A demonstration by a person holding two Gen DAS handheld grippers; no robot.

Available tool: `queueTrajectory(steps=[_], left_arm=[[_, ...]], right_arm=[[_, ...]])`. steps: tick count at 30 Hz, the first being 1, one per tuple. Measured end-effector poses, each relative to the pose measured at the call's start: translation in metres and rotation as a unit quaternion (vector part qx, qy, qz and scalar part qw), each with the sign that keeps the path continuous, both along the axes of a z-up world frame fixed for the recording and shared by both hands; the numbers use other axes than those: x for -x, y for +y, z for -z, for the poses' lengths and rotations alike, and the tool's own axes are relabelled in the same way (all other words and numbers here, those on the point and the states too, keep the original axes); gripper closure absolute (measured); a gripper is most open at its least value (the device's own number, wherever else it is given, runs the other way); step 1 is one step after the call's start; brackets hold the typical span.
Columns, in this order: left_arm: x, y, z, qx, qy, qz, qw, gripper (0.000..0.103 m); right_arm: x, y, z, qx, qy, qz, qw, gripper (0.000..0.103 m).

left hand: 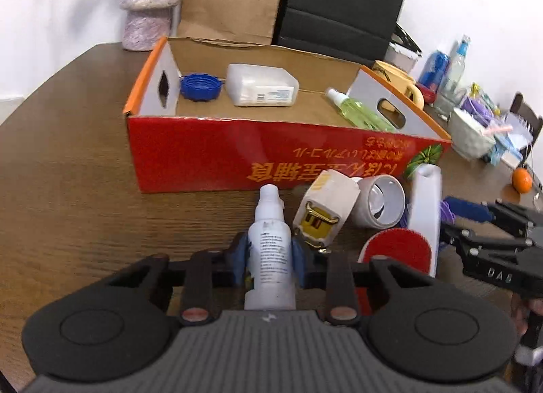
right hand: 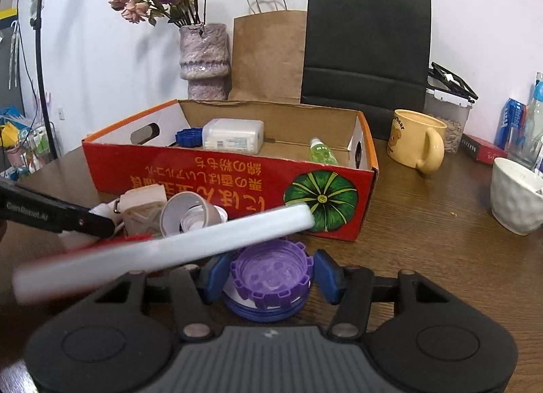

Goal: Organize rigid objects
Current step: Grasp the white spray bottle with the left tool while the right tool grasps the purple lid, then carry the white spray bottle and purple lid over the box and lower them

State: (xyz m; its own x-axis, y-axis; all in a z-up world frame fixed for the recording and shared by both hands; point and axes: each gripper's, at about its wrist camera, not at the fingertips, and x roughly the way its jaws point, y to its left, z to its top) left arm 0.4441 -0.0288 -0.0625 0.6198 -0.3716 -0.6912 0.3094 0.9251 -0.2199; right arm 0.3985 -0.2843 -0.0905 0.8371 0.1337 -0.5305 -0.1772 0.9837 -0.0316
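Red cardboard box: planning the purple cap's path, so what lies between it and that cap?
In the right wrist view, a long white handle crosses above the purple cap before the box.

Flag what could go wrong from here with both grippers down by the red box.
1. The left gripper pinches the white spray bottle low on its body; it may tip when lifted.
2. The white brush handle lies partly over the purple cap, so the right gripper may drag it along.
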Motion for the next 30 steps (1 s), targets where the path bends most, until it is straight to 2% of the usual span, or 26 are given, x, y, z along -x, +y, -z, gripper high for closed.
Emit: queueTrajectory(steps=[4, 8, 15, 19, 22, 26, 30], left_arm=[[0.01, 0.006, -0.003, -0.008, -0.019, -0.027, 0.9994, 0.075], [0.039, 0.014, -0.025, -0.023, -0.078, -0.065, 0.9946, 0.075], [0.115, 0.033, -0.066, -0.016, -0.163, -0.147, 0.9755, 0.075], [0.161, 0.037, -0.079, -0.007, -0.196, -0.175, 0.9649, 0.075], [0.199, 0.035, -0.084, -0.016, -0.223, -0.201, 0.9536, 0.075], [0.247, 0.029, -0.087, -0.015, -0.249, -0.199, 0.9477, 0.075], [0.277, 0.025, -0.091, -0.018, -0.274, -0.193, 0.9419, 0.075]], right_arm=[[0.007, -0.005, -0.005, -0.014, -0.01, 0.005, 1.0, 0.05], [0.025, -0.006, -0.019, -0.007, -0.035, 0.012, 0.999, 0.05], [0.088, -0.005, -0.054, -0.02, -0.086, 0.005, 0.996, 0.05], [0.132, 0.003, -0.067, -0.025, -0.113, -0.006, 0.993, 0.05], [0.162, 0.011, -0.076, -0.031, -0.13, -0.015, 0.991, 0.05], [0.196, 0.02, -0.083, -0.034, -0.144, -0.028, 0.989, 0.05], [0.218, 0.03, -0.086, -0.03, -0.151, -0.042, 0.987, 0.05]])
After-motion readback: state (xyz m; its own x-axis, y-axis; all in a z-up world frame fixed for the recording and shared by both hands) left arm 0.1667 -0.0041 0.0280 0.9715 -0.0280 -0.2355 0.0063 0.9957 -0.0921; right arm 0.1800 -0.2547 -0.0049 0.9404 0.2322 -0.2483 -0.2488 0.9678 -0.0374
